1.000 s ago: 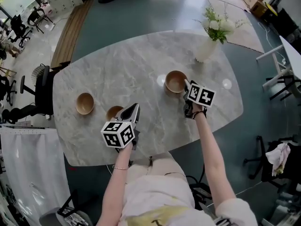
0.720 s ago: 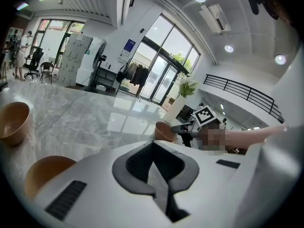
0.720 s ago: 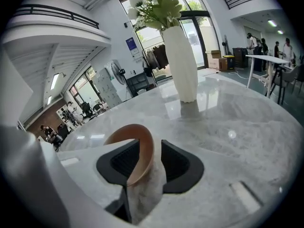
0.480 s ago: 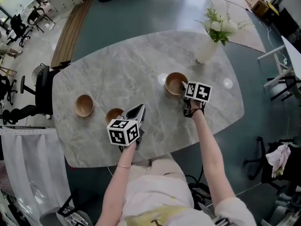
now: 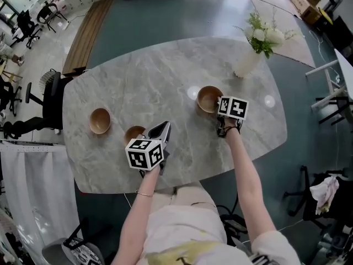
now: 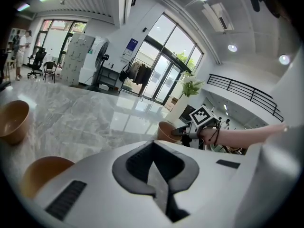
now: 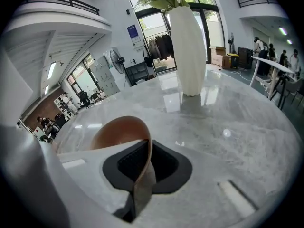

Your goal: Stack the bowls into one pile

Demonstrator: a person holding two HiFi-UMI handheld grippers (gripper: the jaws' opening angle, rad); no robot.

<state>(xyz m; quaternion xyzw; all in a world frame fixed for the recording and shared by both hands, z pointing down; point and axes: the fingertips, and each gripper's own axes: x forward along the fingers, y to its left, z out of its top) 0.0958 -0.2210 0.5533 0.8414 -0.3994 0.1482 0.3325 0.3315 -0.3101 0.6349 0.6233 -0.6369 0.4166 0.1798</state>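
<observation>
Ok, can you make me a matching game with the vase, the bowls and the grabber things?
Things:
1 vase
2 far-left bowl
3 right bowl
4 left gripper

States:
a shut, nothing in it
b rim gripped by the right gripper
c white, with flowers in it
d upright, nothing touching it

Pairs: 1-c, 2-d, 3-b, 4-a.
The right gripper's jaws have just been closing, with that bowl's rim between them.
</observation>
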